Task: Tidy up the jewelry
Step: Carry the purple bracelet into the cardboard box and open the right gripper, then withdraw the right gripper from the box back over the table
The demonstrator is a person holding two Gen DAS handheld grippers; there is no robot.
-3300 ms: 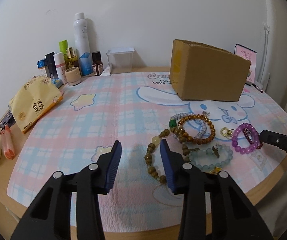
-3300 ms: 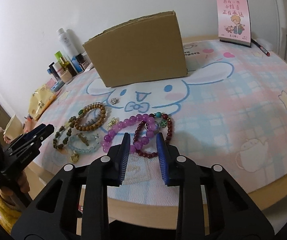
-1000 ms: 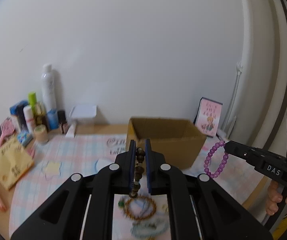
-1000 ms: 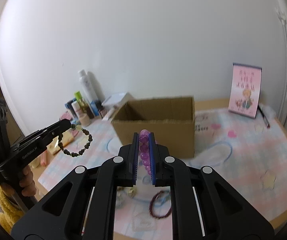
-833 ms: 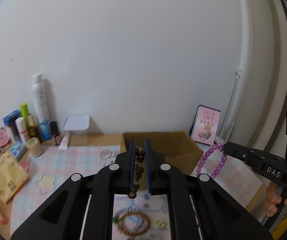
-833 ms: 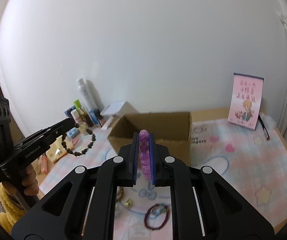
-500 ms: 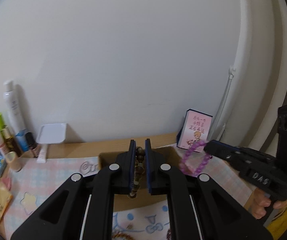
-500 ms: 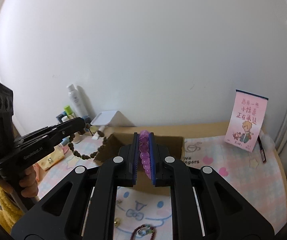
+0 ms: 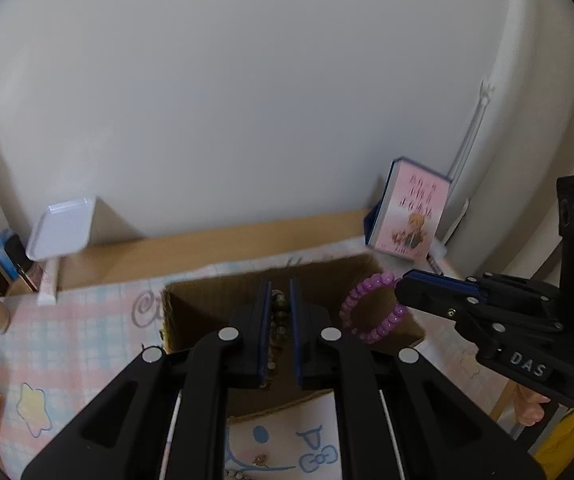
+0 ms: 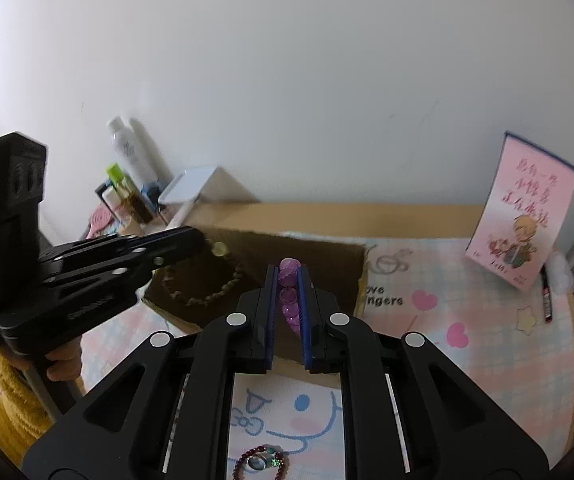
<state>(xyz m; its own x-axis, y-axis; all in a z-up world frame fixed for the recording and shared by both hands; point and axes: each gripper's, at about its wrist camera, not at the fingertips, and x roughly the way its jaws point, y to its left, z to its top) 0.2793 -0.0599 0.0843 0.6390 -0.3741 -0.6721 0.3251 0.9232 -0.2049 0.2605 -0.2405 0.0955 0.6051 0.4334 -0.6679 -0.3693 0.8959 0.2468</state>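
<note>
Left wrist view shows the left gripper (image 9: 278, 312) with its jaws almost closed on a string of brown wooden beads (image 9: 277, 322), which hangs between the blue pads above the open cardboard box (image 9: 191, 312). To the right in the same view, the right gripper (image 9: 401, 286) pinches a purple bead bracelet (image 9: 371, 307), also with jaws nearly closed, and the loop hangs over the right part of the box opening. From the right wrist view the purple beads stand in a line between the pads, and the brown string droops in a curve over the box. Three seconds earlier both grippers were open and low over the mat (image 10: 439, 292), with the jewelry lying on it; one second ago the two pieces were already lifted but in front of the box, and now they are over it. A dark red bracelet (image 10: 261, 463) stays on the mat. On the right gripper's body the letters "DAS" can be read. On the mat I can read "ove" and "ngers". The pink card (image 10: 521, 216) by the wall has Chinese writing that I cannot read.
</note>
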